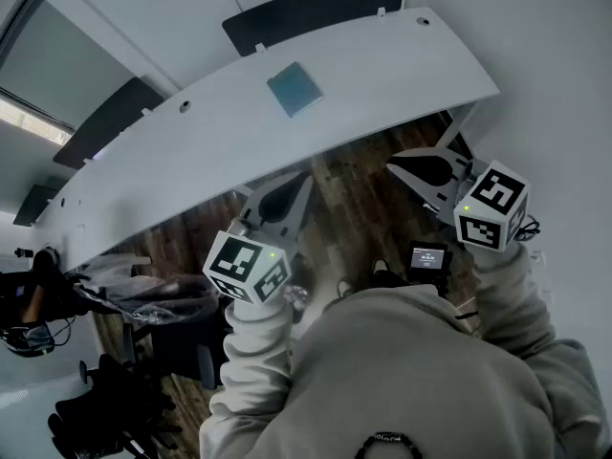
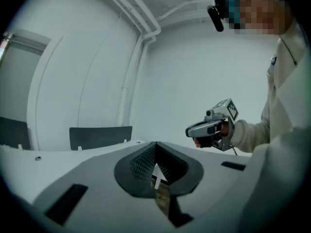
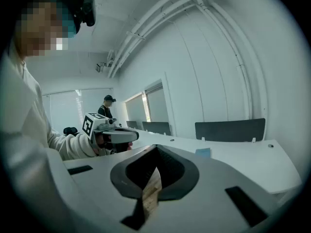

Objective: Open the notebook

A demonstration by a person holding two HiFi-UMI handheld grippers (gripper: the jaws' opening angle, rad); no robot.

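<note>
Two grippers hang in front of you over the brown wood-plank floor (image 1: 354,199), both well short of the small, square, teal-blue notebook (image 1: 295,88). That notebook lies flat and closed on the long, curved white table (image 1: 411,60), about mid-depth on the tabletop, with nothing crowding it.

Your grey left gripper (image 1: 306,176) sits below the notebook in the head view, on your side of the table's near edge, and aims roughly toward it. Its fingers (image 2: 143,161) are pressed together with nothing between them. Your grey right gripper (image 1: 394,166) is off to the notebook's right, also on your side of that edge, and angled inward across your body. Its fingers (image 3: 167,163) are likewise closed on nothing. Both tools tip only slightly downward, which reads as a ready pose rather than a reach.

I judge the task not yet begun: the cover is down and no tool touches the notebook. To lift a thin cover you will likely need one pair of fingers parted to catch its free edge, while the other pins the notebook so it does not slide on the smooth table. Which edge is the spine I cannot tell from here.
</note>
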